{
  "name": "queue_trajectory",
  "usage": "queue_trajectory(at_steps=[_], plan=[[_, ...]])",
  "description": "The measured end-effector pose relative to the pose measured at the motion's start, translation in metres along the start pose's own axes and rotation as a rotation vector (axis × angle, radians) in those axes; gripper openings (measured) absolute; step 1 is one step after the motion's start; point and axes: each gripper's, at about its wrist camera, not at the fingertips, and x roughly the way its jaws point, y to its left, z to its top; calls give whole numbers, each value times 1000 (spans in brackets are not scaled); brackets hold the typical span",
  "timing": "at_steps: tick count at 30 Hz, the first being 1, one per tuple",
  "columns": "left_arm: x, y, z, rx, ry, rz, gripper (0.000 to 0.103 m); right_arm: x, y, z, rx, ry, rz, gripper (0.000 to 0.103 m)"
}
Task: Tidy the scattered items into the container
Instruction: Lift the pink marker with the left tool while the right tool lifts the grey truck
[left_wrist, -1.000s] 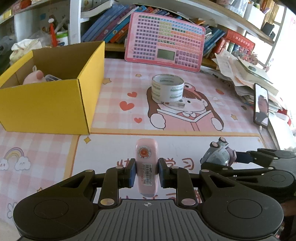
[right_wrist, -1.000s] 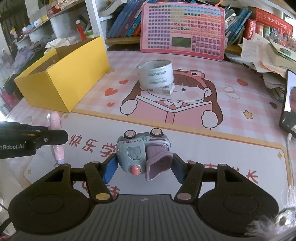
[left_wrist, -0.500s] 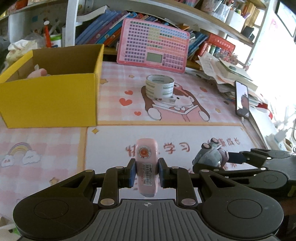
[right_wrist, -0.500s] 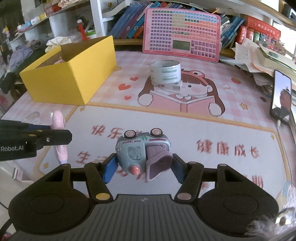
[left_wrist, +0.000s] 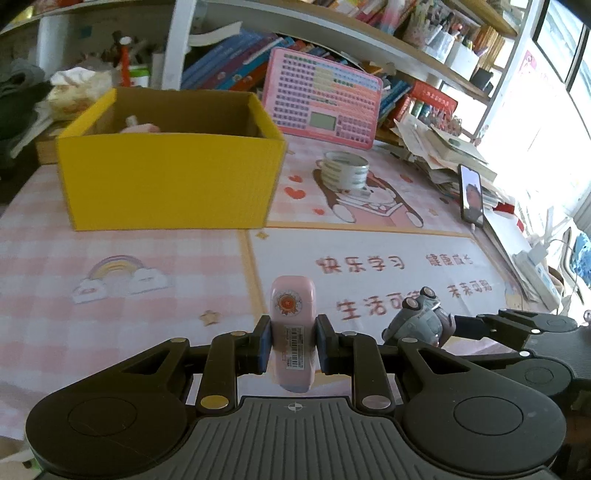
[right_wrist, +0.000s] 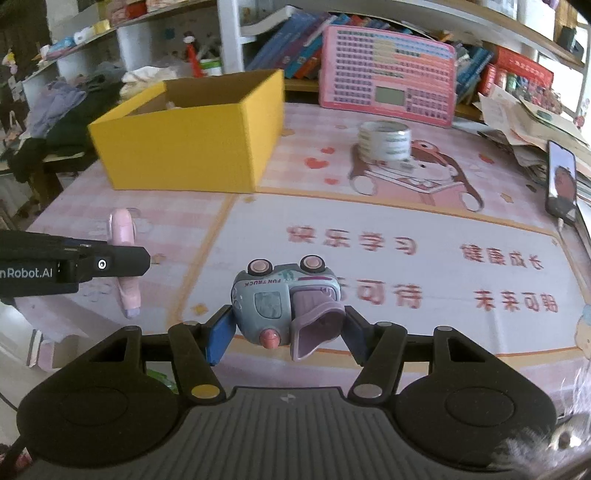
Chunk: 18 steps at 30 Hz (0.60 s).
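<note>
My left gripper (left_wrist: 293, 345) is shut on a pink stick-shaped device (left_wrist: 293, 325) with a sticker and barcode, held above the pink desk mat. It also shows in the right wrist view (right_wrist: 125, 254). My right gripper (right_wrist: 286, 328) is shut on a grey-blue toy truck (right_wrist: 280, 299), seen in the left wrist view (left_wrist: 421, 323) at lower right. The yellow cardboard box (left_wrist: 170, 181) stands open at the far left, with a pink item (left_wrist: 138, 128) inside. A roll of tape (left_wrist: 345, 170) lies on the mat beyond, right of the box.
A pink keyboard toy (left_wrist: 325, 99) leans against the bookshelf behind the box. A phone (left_wrist: 471, 194) stands at the right by a paper pile (left_wrist: 436, 147). A power strip (left_wrist: 535, 273) lies at the right edge. Clothes (right_wrist: 74, 110) pile left of the box.
Both grippers have pulled back and swung left with their items still held. The yellow box now sits more central in both views and the tape roll looks farther away.
</note>
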Motion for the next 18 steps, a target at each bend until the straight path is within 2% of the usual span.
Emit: queue_trajectory(at_steps=[7,18], plan=[[-25,41,-5,-48,-36,36,23,2,47,10,-71,-11,36,59],[-40,80,-13,-85,-40,67,23,13,87,15,-133,5,70,59]])
